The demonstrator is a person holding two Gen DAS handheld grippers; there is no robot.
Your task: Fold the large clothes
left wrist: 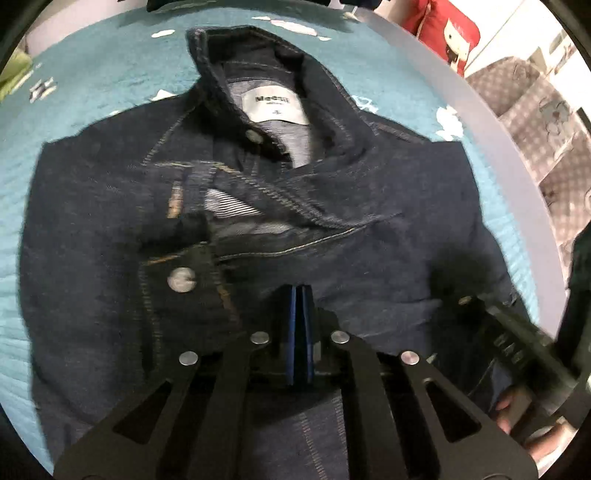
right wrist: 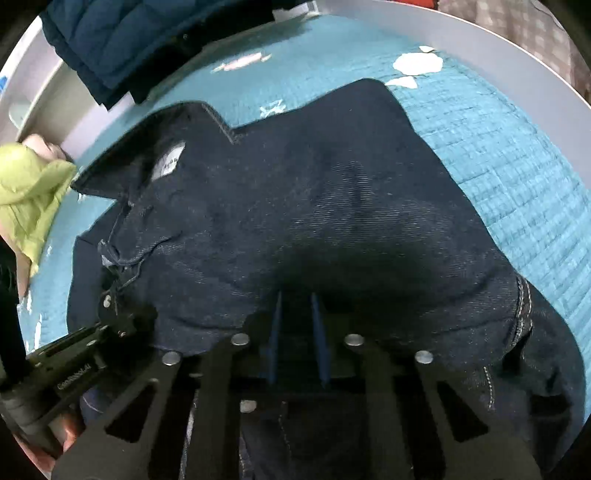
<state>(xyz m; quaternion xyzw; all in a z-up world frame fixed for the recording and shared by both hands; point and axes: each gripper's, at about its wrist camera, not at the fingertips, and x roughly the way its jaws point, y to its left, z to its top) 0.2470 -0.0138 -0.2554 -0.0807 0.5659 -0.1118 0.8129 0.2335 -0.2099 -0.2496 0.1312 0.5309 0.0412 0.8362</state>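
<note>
On teal quilt (left wrist: 92,110), dark denim jacket (left wrist: 332,206) lies folded, collar and white label (left wrist: 275,105) up. Left gripper (left wrist: 301,295) pads pressed together over jacket hem; right gripper (right wrist: 297,299) fingers parted over denim.

teal quilt (left wrist: 92,110), green garment (right wrist: 33,184), red cushion (left wrist: 443,26)

The jacket (left wrist: 369,192) is dark navy denim with pale stitching and metal snap buttons; it lies front-up on the teal quilt (left wrist: 92,96), sides folded inward over its middle; its collar stands open, a white label showing inside.
</note>
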